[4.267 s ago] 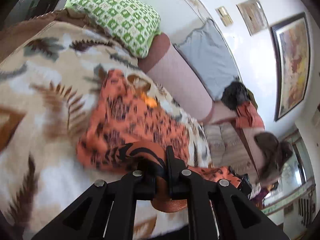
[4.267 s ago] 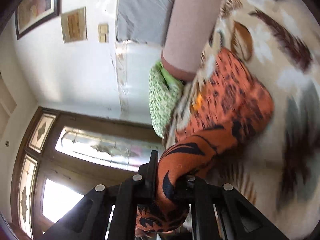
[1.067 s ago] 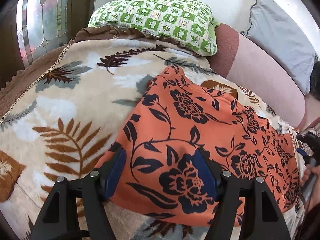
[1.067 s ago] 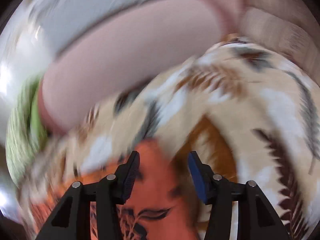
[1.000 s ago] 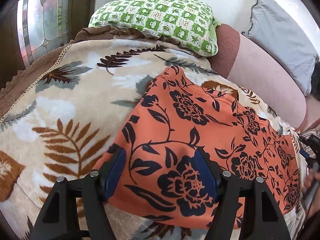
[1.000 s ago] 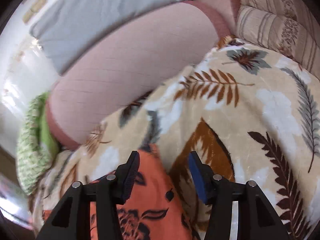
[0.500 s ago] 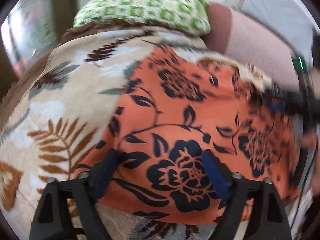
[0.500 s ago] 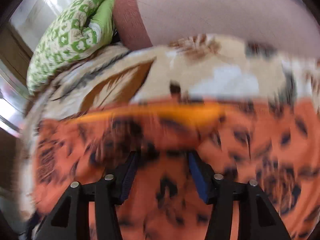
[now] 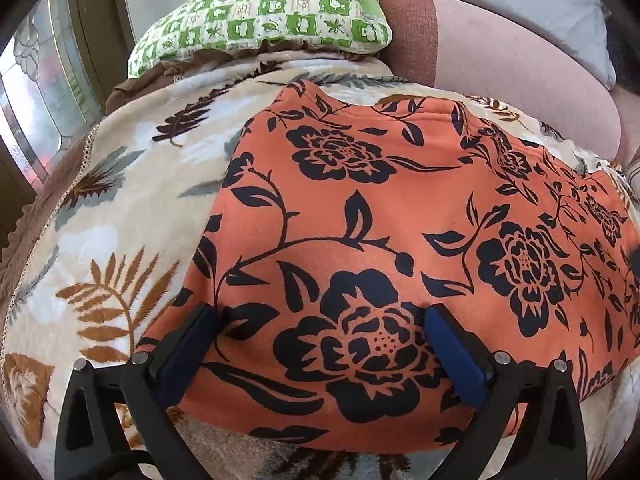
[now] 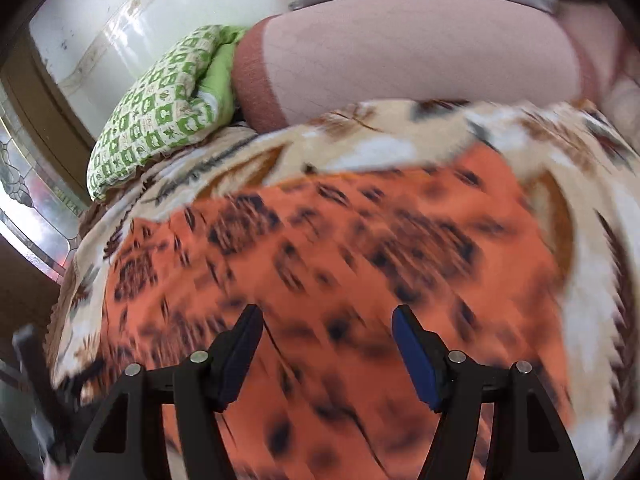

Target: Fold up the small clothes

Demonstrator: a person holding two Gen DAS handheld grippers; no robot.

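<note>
The orange floral garment lies spread nearly flat on the leaf-print blanket, with its near hem just under and between the left gripper's wide-spread jaws, which have just been opening; the blue pads sit on or just above the cloth on either side of a large black flower, pinching nothing. The right gripper hangs over the same garment with its jaws parted and nothing clamped between them; its view is smeared with motion blur, so whether its pads touch the fabric cannot be told. Beyond both sets of jaws the garment's far edge shows a raised seam or neckline, and past that lie the green checked pillow and the pink bolster. As a judgement of progress: the laying-out step looks done, since the cloth is smoothed and released, but no crisp fold line is visible, so the folding itself appears mostly ahead. What seems left is to take hold of an edge or two corners, bring one side over the other, and repeat until the piece is compact. The soft, plush blanket under it may let the thin fabric drag or bunch when a corner is lifted.
</note>
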